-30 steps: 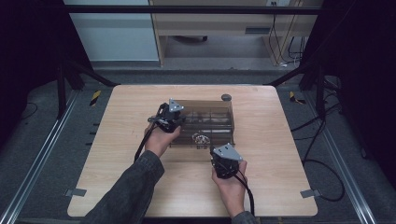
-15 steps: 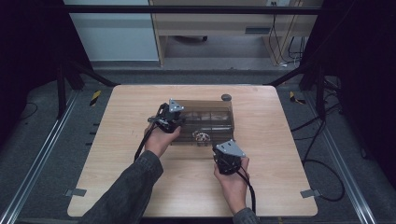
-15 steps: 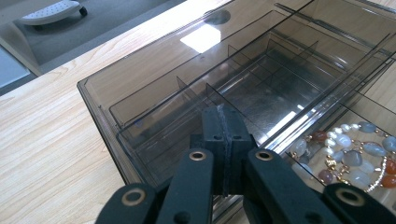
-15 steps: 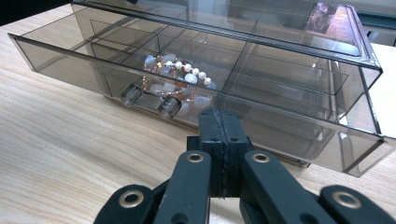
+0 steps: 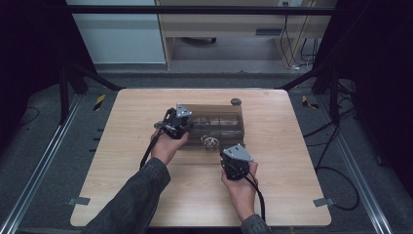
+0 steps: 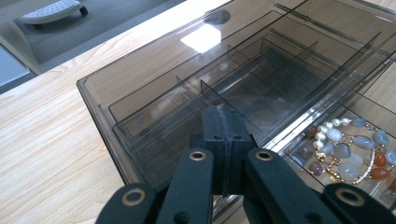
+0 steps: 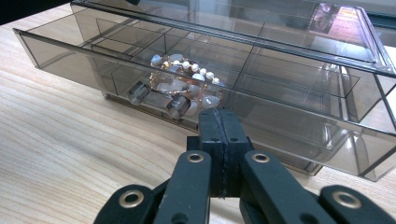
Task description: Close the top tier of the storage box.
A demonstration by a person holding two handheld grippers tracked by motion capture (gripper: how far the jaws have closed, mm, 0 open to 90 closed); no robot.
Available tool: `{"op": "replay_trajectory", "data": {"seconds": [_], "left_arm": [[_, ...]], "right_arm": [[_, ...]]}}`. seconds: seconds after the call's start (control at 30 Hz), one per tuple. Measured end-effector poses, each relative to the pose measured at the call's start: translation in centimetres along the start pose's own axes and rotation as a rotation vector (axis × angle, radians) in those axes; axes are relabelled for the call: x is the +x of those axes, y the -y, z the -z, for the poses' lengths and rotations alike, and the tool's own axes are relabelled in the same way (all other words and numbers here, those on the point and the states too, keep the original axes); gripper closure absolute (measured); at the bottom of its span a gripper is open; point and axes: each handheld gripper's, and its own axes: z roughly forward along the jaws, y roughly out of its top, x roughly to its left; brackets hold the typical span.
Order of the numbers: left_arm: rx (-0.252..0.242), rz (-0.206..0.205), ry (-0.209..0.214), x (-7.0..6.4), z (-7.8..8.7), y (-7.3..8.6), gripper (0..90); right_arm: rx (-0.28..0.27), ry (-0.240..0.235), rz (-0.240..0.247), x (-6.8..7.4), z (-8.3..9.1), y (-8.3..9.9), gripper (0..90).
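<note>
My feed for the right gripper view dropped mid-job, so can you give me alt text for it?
The right gripper, fingers pressed together with nothing between them, points at the front of a smoky clear plastic drawer box on the wooden table. The lower drawer stands pulled out, and a beaded bracelet of pearly and amber stones lies in one compartment, just beyond the fingertips.

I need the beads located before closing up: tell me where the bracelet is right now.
The bracelet lies inside the pulled-out drawer of the smoky clear box, mid-table in the high view, ahead of the right gripper.
</note>
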Motion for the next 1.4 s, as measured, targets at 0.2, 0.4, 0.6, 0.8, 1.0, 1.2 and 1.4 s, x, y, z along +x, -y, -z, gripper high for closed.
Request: {"op": "replay_trajectory", "data": {"seconds": [0.2, 0.4, 0.6, 0.8, 1.0, 1.2, 1.4], "left_arm": [[0.003, 0.003, 0.004, 0.08, 0.06, 0.03, 90.0], [-0.006, 0.01, 0.001, -0.02, 0.01, 0.05, 90.0], [-0.008, 0.01, 0.0, -0.05, 0.0, 0.08, 90.0], [-0.013, 0.012, 0.0, -0.03, 0.02, 0.16, 90.0], [-0.019, 0.014, -0.003, -0.11, -0.05, 0.19, 90.0], [-0.019, 0.013, -0.002, -0.09, -0.04, 0.19, 90.0], [-0.019, 0.011, -0.002, -0.1, -0.05, 0.18, 90.0]], "right_arm": [[0.001, 0.003, 0.0, -0.08, -0.15, -0.05, 90.0], [0.004, 0.003, 0.0, -0.21, -0.2, -0.09, 90.0], [0.005, 0.003, -0.005, -0.19, -0.24, -0.13, 90.0], [0.006, 0.002, 0.0, -0.13, -0.32, -0.19, 90.0], [0.01, -0.003, -0.009, -0.02, -0.4, -0.3, 90.0], [0.016, -0.003, -0.01, 0.01, -0.54, -0.49, 90.0], [0.017, -0.002, -0.009, -0.01, -0.66, -0.55, 90.0]]}}
